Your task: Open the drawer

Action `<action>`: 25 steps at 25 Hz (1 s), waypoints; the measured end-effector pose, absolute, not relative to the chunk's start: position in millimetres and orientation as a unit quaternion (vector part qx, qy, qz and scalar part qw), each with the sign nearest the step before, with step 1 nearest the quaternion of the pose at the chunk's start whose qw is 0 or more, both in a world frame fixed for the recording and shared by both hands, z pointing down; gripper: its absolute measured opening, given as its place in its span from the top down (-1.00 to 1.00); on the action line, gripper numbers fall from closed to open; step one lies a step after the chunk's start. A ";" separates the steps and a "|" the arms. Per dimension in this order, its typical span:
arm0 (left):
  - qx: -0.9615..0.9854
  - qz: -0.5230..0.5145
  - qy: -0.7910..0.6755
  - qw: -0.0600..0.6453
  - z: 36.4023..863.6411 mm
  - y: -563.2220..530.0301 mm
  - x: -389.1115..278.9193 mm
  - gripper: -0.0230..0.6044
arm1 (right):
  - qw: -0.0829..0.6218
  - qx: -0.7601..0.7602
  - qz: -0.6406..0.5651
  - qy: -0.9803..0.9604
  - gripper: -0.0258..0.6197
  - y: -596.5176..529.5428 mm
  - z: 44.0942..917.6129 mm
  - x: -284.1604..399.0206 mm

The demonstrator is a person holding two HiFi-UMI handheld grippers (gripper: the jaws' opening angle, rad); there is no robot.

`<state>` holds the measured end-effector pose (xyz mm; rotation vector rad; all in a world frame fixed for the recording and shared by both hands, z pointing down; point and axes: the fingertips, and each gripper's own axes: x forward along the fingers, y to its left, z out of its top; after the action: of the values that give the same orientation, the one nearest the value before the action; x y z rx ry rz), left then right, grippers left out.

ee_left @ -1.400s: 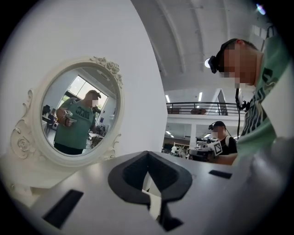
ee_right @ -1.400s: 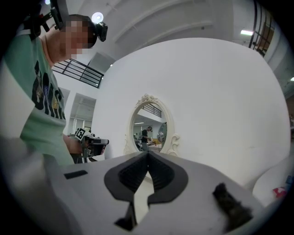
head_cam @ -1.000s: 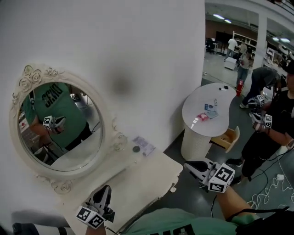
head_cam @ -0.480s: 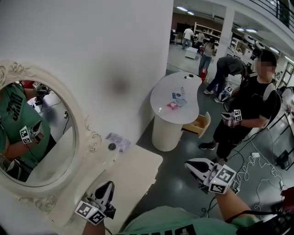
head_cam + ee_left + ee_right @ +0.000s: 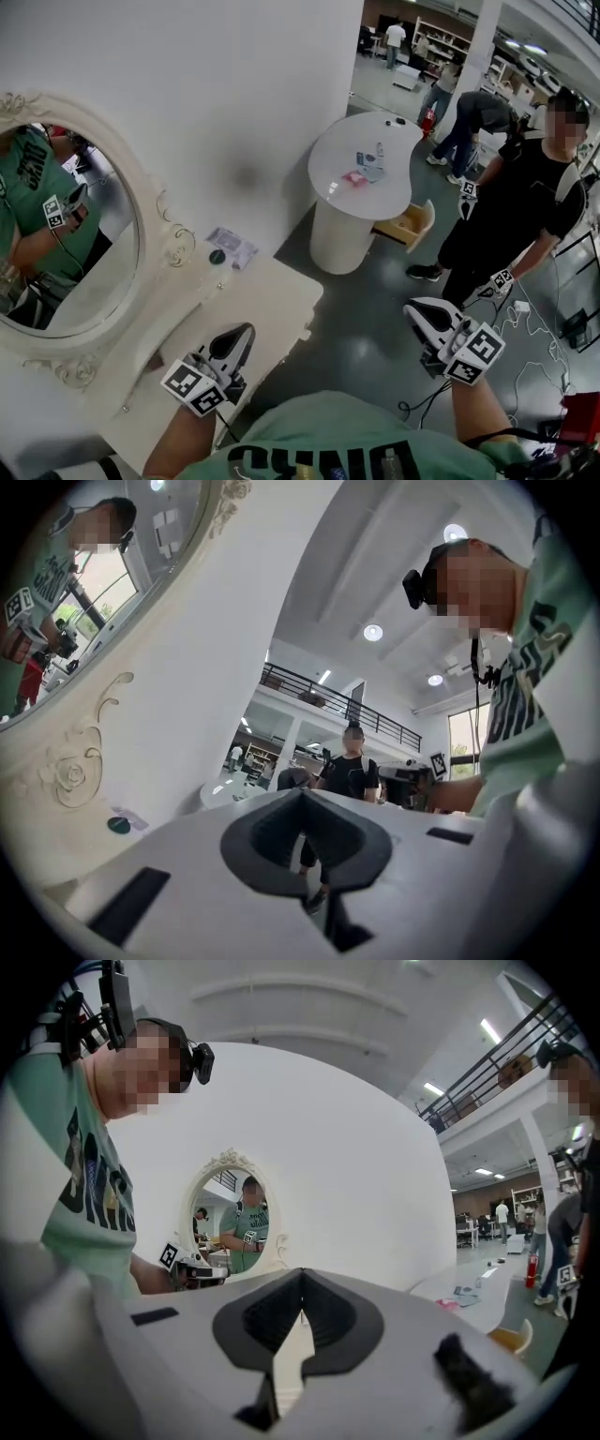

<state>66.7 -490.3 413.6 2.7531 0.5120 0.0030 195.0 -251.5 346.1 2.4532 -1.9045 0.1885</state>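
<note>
A white dressing table (image 5: 253, 305) with an oval mirror (image 5: 56, 244) stands against the wall at the left of the head view. Its front face runs along the near right edge, with a small knob (image 5: 307, 331) showing there; the drawer front itself is mostly hidden by the tabletop. My left gripper (image 5: 246, 330) is shut and empty, hovering over the table's near edge and pointing level along it (image 5: 302, 794). My right gripper (image 5: 412, 305) is shut on nothing, out over the grey floor to the right of the table and aimed back toward the mirror (image 5: 301, 1274).
A small dark disc (image 5: 217, 256) and a flat packet (image 5: 234, 247) lie at the table's back. Farther off stands a round white table (image 5: 361, 173) with an open wooden drawer (image 5: 412, 225). A person in black (image 5: 520, 206) stands to the right, near cables (image 5: 525, 323) on the floor.
The head view has swung right. My left gripper moved up and right toward the table's front edge; my right gripper shifted slightly right. The person in black lowered a hand.
</note>
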 end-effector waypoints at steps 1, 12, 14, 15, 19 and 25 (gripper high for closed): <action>0.971 0.006 0.172 0.167 416.8 -481.0 68.2 0.90 | 0.013 0.785 0.061 -0.616 0.89 -241.4 349.9 198.2; 0.973 0.096 0.081 0.192 490.6 -349.6 112.9 0.90 | 0.011 0.759 0.057 -0.648 0.89 -108.6 390.3 263.2; 0.970 0.134 0.064 0.193 521.6 -338.1 109.0 0.90 | 0.003 0.755 0.070 -0.651 0.89 -98.7 406.5 263.3; 0.968 0.151 0.058 0.191 537.6 -334.1 109.7 0.90 | -0.001 0.756 0.077 -0.651 0.89 -94.2 413.6 264.4; 0.955 0.232 0.031 0.182 610.9 -326.7 108.9 0.90 | -0.010 0.762 0.096 -0.641 0.89 -82.1 437.9 266.2; 0.923 0.344 -0.033 0.168 714.7 -344.6 78.3 0.90 | -0.012 0.769 0.119 -0.628 0.89 -85.5 460.7 257.8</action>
<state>78.3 -344.6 714.7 2.6256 -0.0950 0.9794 257.8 -85.5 460.7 2.4344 -1.9873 0.3779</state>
